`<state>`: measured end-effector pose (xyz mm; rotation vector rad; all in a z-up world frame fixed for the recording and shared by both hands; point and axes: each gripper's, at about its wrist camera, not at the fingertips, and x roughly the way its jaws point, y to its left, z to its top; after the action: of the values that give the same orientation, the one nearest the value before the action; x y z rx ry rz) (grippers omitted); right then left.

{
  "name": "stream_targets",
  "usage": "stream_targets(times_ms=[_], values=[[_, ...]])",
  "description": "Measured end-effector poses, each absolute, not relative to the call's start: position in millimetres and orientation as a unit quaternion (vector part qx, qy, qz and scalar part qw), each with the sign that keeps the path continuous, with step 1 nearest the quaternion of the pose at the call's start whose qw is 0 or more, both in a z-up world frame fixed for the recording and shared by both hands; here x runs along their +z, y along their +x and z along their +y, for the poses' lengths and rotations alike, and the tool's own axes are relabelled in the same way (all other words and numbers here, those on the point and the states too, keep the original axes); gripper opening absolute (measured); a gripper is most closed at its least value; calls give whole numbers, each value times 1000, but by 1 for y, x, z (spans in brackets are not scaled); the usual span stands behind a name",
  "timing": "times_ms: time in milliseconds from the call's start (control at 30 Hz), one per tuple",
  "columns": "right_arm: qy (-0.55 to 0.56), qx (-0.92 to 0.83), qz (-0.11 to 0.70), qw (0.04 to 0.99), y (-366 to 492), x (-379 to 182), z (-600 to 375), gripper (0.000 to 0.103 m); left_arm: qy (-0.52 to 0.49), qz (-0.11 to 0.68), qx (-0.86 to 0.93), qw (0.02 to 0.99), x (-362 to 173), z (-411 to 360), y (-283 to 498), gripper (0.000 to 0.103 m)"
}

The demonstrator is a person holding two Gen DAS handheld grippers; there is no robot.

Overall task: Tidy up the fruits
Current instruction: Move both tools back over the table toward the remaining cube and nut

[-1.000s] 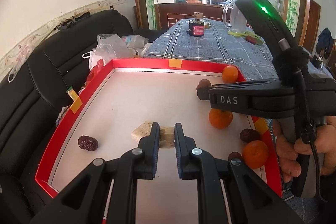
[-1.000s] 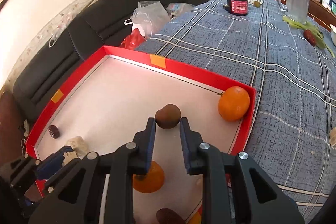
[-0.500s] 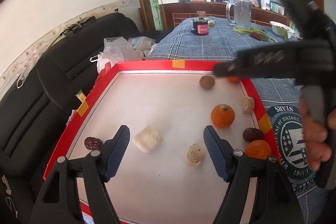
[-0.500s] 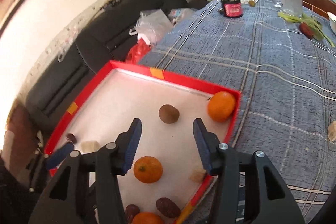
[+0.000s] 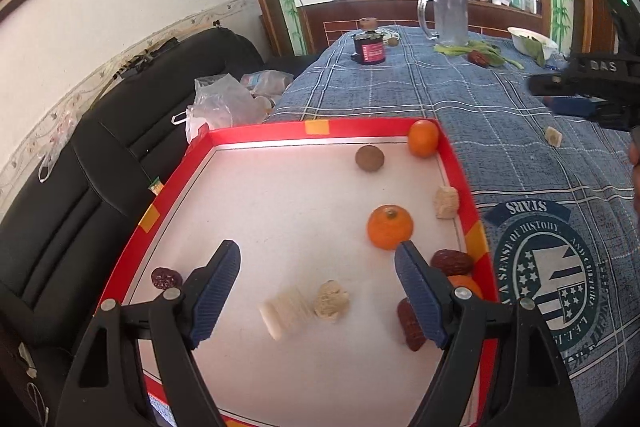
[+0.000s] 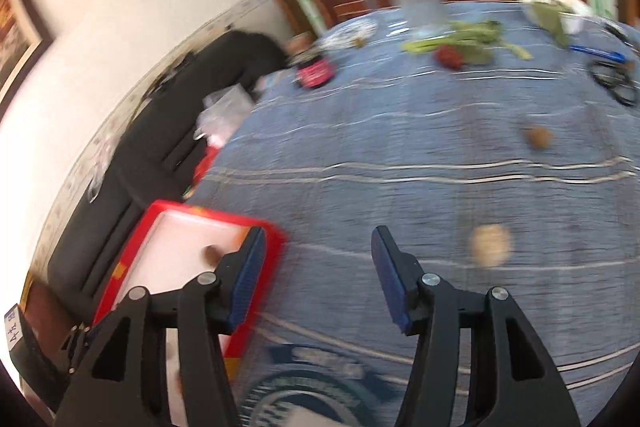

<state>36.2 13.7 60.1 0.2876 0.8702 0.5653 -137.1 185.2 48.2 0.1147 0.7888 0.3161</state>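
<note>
Red tray (image 5: pixel 460 179) w/ oranges (image 5: pixel 389 227), glass mug (image 5: pixel 448 15) behind

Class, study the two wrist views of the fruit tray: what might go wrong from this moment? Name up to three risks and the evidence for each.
1. The right wrist view is blurred, so the right gripper may misjudge its reach for the pale piece on the cloth.
2. The orange in the far corner touches the tray's red rim; a nudge might roll it out.
3. The open left gripper hangs over two pale pieces lying together; closing might catch both.
</note>
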Motion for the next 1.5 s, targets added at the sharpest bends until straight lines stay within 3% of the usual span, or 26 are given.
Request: stream_targets(times_ms=[333,867,1133,1500], values=[[179,121,403,889,60,47,-95,58,84,400,144,901,48,145,-126,82],[156,75,386,906,64,53,-123,59,171,332,105,922,65,36,-64,85],[210,46,379,900,69,56,-162,63,143,358,120,915,43,0,-10,85],[196,38,380,903,72,59,-163,63,122,360,104,919,39,-16,0,85]])
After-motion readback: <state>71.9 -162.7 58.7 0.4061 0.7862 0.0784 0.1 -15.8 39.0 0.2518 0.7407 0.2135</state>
